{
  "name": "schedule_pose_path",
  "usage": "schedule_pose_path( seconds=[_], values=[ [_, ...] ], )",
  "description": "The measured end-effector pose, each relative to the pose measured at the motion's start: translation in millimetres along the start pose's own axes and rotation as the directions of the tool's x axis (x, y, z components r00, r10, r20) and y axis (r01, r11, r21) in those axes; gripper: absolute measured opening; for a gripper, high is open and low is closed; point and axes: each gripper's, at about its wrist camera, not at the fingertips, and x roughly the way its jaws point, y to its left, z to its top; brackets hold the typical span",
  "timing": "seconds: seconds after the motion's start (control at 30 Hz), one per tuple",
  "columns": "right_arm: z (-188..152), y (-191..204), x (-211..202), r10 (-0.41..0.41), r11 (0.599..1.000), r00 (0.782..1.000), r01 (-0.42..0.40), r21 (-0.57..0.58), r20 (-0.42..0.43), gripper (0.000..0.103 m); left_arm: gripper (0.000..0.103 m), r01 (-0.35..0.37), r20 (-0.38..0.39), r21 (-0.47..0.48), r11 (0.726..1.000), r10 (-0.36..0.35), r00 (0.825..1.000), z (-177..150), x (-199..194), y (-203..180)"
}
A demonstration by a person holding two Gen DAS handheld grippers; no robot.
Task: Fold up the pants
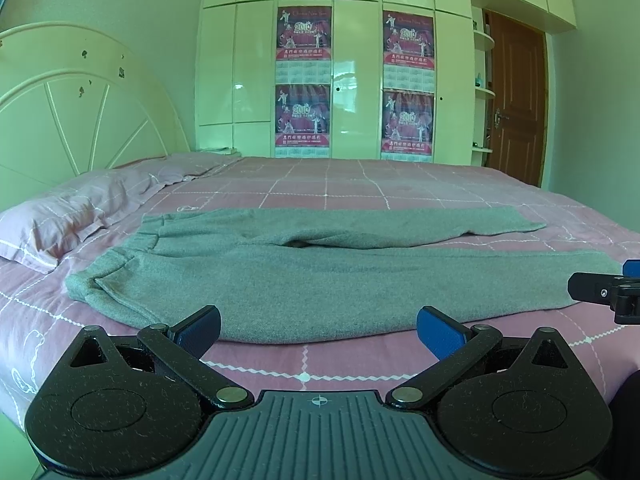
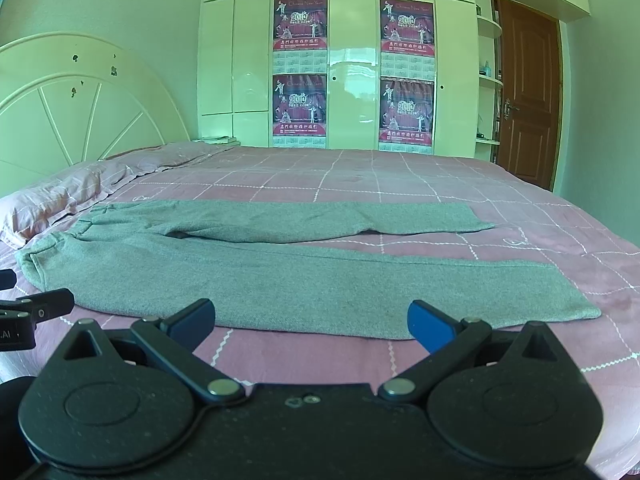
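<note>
Pink checked bed (image 1: pixel 360 184) carries the grey pants (image 1: pixel 304 276), which we find spread flat, unfolded, waistband toward the pillow (image 1: pixel 68 216). We note left gripper (image 1: pixel 318 330) and right gripper (image 2: pixel 311 322) spread wide, empty, at the near edge.

Left black two-finger gripper (image 1: pixel 319 330) with blue-padded fingers (image 1: pixel 440 336) held low and level, jaws spread wide, nothing between them. Right black two-finger gripper (image 2: pixel 312 322) with matching blue pads (image 2: pixel 430 324) alongside at the same height, jaws equally wide, gripping nothing. Each just visible at the edge of the other's view, side by side and apart.
</note>
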Motion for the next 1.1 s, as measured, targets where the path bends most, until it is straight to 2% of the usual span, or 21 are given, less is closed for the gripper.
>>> schedule_pose_path(
  seconds=[1.1],
  values=[
    [0.6, -6.5, -2.1, -0.001, 1.000, 1.000, 0.001, 0.003, -0.002, 0.097, 0.103, 0.000, 0.002, 0.002, 1.000, 0.000, 1.000, -1.2, 1.0, 1.0]
  ],
)
